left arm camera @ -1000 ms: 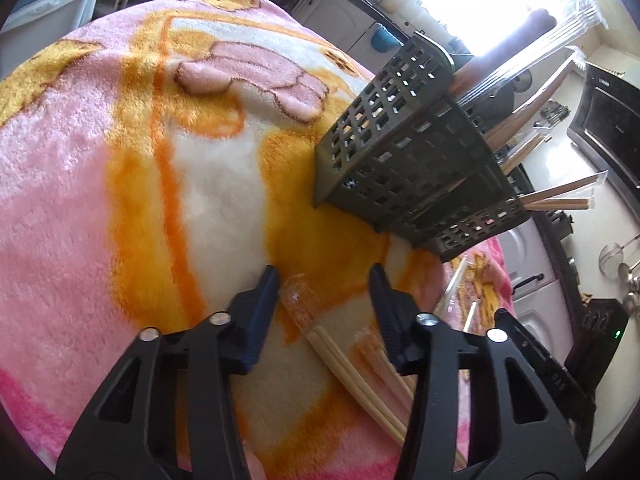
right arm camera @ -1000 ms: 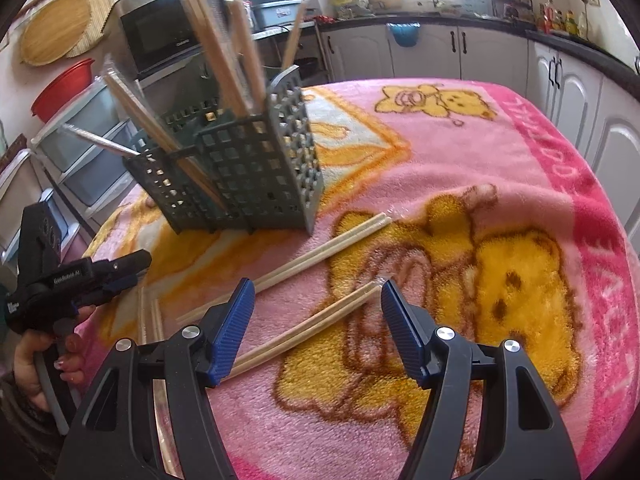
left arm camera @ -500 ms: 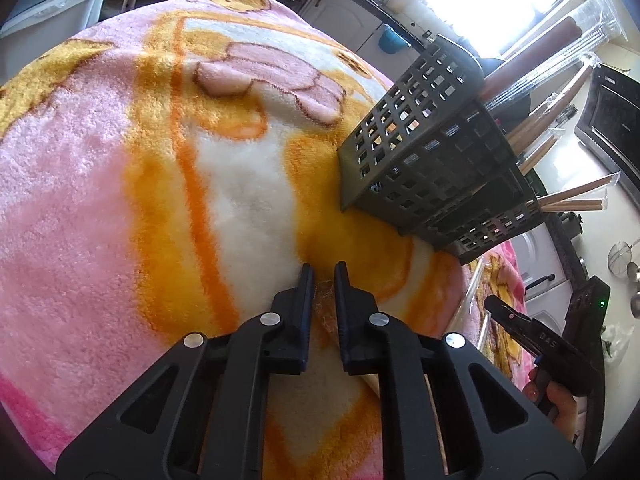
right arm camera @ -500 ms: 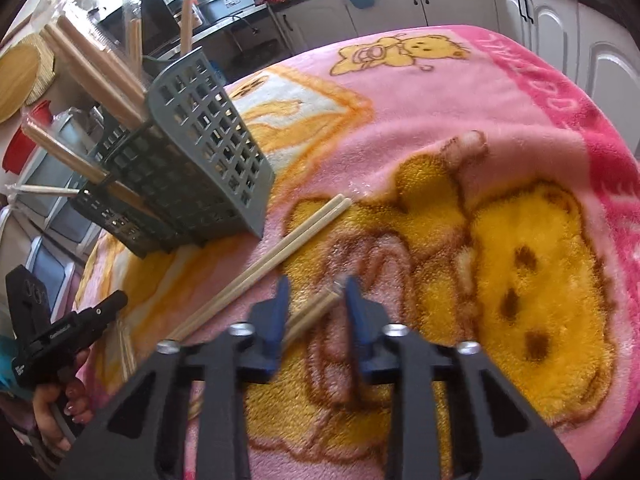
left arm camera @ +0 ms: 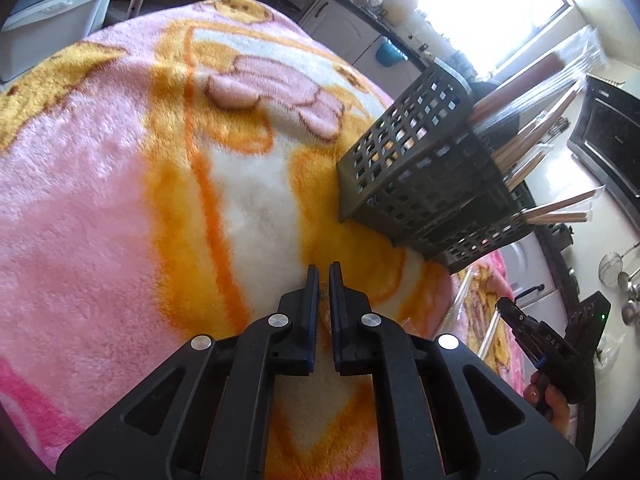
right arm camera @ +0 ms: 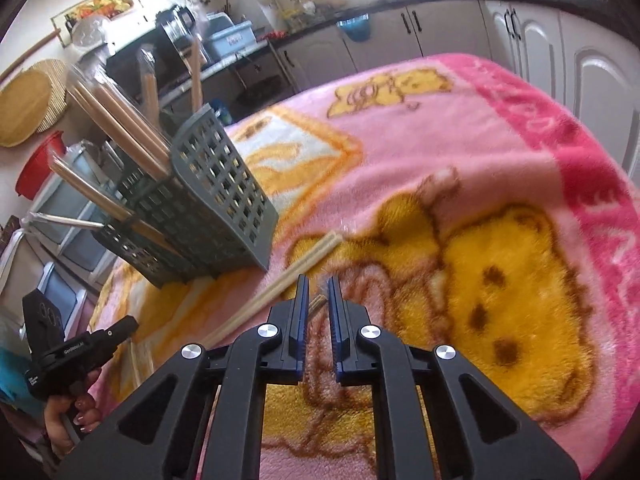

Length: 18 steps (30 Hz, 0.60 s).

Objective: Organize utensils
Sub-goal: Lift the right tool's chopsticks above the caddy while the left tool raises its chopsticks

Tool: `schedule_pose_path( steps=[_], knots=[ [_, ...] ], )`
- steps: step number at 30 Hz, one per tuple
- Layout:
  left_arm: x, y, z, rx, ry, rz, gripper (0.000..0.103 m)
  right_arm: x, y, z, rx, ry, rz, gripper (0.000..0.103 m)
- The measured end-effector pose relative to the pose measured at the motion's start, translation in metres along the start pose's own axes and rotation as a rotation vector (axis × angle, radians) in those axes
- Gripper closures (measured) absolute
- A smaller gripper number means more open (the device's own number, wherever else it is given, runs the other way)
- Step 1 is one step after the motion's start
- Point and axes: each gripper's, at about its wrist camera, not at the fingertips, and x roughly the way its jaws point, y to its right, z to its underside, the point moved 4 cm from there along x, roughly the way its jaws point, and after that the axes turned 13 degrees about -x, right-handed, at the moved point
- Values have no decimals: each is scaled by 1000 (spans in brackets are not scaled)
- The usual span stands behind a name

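**Both grippers closing on wrapped chopsticks beside the caddy**

A pink and yellow fleece blanket (right arm camera: 500,152) is covering the whole work surface, and its soft pile is letting thin things sink in a little. On it a dark grey slotted utensil caddy (right arm camera: 216,208) is standing, already holding several wrapped chopstick pairs (right arm camera: 116,124) that are leaning out of its compartments. One loose pair of chopsticks (right arm camera: 280,288) is lying on the blanket just in front of the caddy, untouched.

The right gripper (right arm camera: 318,300) is pinching another pair near its end; the jaws have just been closing, and the pale tip of that held pair (right arm camera: 316,303) is showing between the blue pads, with only a narrow gap left. The left gripper (left arm camera: 324,284) is pressed almost together over its own pair; a sliver of clear wrapper (left arm camera: 323,294) is showing between the pads, though the sticks themselves are hidden under the fingers.

To do this step well, I would judge that each grip should be confirmed firm before lifting, since a crinkly wrapper could slide. Lifting straight off the pile, then tipping each pair upright over an open compartment, seems the safest route. Bringing the hands to the caddy one after the other should be keeping them from crowding, and the sticks already inside are leaning outward, so coming in from above should be avoiding knocks.
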Motion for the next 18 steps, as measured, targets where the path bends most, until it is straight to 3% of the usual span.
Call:
schedule_pose_path(
  steps=[18],
  knots=[
    [-74,72,-13,97,141,189,103,-73,0,-29,-87,222,136,96]
  ],
)
